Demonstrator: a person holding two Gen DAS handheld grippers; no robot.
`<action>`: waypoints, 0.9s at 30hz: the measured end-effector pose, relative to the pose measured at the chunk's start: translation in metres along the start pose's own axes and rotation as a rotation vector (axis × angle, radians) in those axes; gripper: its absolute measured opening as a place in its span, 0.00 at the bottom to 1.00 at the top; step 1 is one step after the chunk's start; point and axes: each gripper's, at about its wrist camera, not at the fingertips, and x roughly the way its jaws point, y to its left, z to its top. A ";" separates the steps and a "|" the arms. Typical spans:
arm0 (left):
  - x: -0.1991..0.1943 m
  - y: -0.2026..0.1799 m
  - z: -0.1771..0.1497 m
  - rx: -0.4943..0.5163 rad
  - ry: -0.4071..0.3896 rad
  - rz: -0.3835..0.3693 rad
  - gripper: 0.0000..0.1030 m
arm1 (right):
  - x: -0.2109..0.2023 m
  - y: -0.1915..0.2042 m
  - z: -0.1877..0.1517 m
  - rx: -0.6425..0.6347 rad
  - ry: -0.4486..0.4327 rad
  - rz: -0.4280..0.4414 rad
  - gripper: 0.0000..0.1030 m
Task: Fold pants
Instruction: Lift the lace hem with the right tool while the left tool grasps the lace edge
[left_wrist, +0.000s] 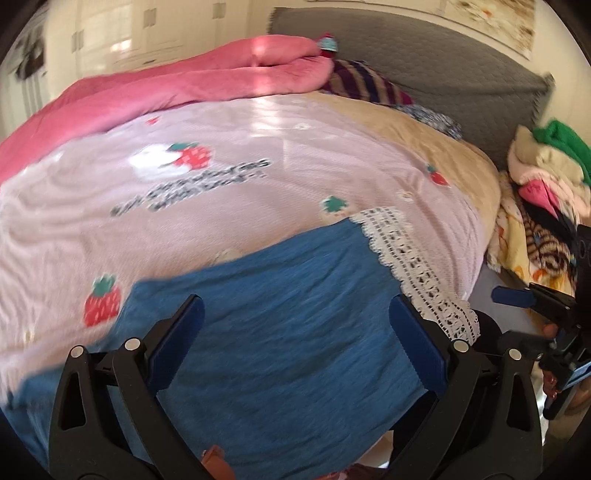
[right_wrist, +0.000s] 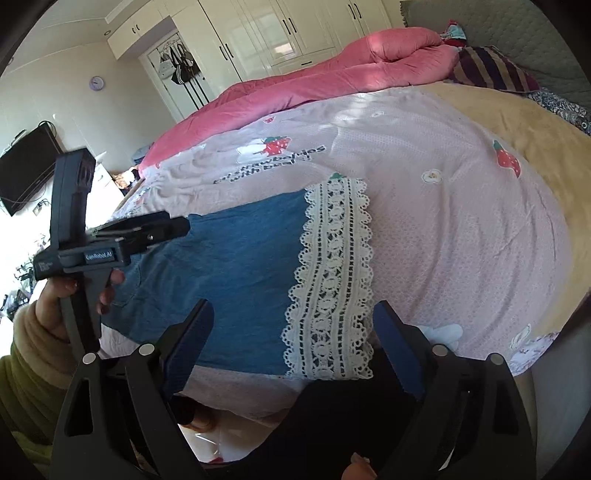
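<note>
Blue denim pants (left_wrist: 280, 317) with a white lace hem (left_wrist: 410, 266) lie flat on the pink strawberry bedspread (left_wrist: 221, 177). My left gripper (left_wrist: 295, 314) is open above the blue cloth, holding nothing. In the right wrist view the pants (right_wrist: 236, 258) lie ahead with the lace hem (right_wrist: 332, 280) on their right. My right gripper (right_wrist: 293, 321) is open and empty just short of the lace hem's near edge. The left gripper also shows there (right_wrist: 181, 225) over the pants' left end. The right gripper shows at the right edge of the left wrist view (left_wrist: 513, 297).
A rolled pink quilt (right_wrist: 351, 70) lies along the far side of the bed. A striped pillow (right_wrist: 491, 70) and a grey headboard (left_wrist: 443, 70) are at the back. A pile of clothes (left_wrist: 543, 184) sits right of the bed. White wardrobes (right_wrist: 280, 29) stand behind.
</note>
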 end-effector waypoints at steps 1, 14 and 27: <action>0.004 -0.003 0.004 0.025 0.002 -0.009 0.91 | 0.004 -0.003 -0.001 0.013 0.011 0.001 0.85; 0.096 -0.032 0.056 0.240 0.133 -0.189 0.91 | 0.047 -0.042 -0.010 0.208 0.143 0.098 0.73; 0.157 -0.030 0.070 0.287 0.275 -0.439 0.48 | 0.052 -0.042 -0.012 0.142 0.178 0.096 0.34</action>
